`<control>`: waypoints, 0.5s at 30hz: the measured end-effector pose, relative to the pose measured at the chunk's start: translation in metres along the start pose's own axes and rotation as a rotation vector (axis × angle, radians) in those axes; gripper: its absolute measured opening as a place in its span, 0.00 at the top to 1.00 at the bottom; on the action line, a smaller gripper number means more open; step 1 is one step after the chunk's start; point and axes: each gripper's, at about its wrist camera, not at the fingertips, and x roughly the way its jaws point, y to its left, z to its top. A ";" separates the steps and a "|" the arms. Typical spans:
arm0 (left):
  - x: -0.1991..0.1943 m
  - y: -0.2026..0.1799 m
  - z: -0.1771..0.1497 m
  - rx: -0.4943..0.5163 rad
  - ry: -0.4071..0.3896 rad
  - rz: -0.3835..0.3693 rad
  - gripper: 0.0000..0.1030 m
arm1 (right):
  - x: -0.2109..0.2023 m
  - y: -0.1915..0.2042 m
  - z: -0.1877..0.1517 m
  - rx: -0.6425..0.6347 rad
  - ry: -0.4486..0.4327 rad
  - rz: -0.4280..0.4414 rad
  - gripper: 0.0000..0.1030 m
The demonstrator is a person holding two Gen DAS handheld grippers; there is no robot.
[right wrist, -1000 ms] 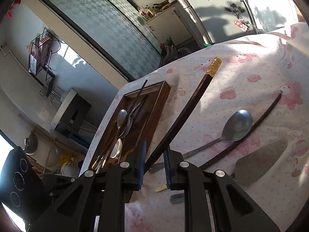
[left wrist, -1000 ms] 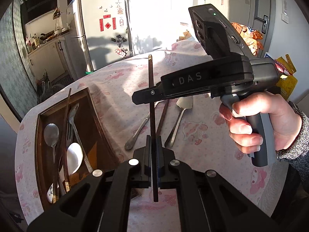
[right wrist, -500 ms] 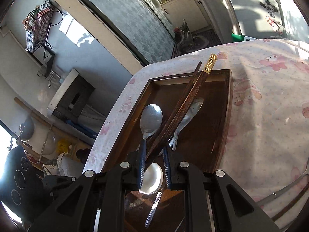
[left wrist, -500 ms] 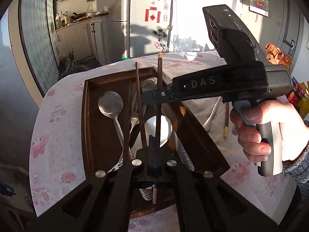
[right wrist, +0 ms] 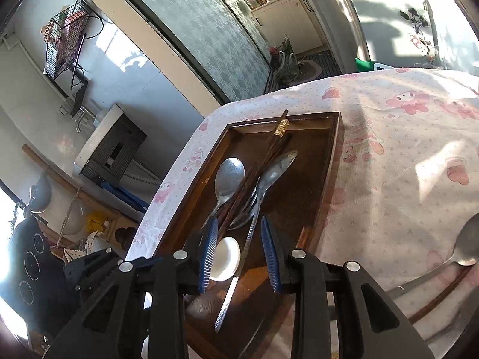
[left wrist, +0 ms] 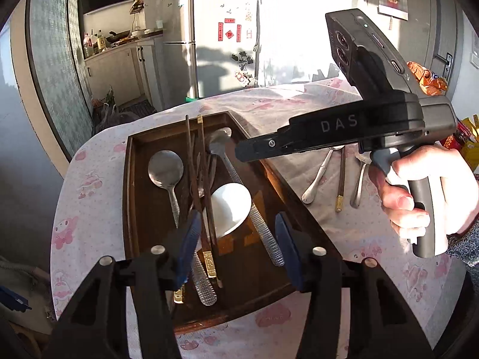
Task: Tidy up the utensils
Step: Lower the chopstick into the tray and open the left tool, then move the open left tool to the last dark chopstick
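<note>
Chopsticks (left wrist: 200,179) lie lengthwise in the wooden tray (left wrist: 128,185) among spoons, left gripper (left wrist: 236,245) over the tray's near end, jaws just opened and holding nothing, right gripper (right wrist: 239,254) likewise just opened and empty above the tray.

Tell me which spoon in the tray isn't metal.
The white spoon, near the tray's close end: its bowl is plain white ceramic, while the other spoons there are grey metal with textured handles.
</note>
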 end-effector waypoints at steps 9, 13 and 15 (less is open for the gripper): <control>0.029 -0.091 0.008 0.120 0.048 -0.120 0.29 | -0.109 -0.082 -0.029 0.049 -0.084 -0.144 0.47; 0.053 -0.123 0.010 0.168 0.078 -0.136 0.28 | -0.138 -0.119 -0.045 0.109 -0.122 -0.146 0.46; 0.067 -0.135 0.012 0.217 0.096 -0.095 0.28 | -0.145 -0.134 -0.051 0.136 -0.132 -0.144 0.45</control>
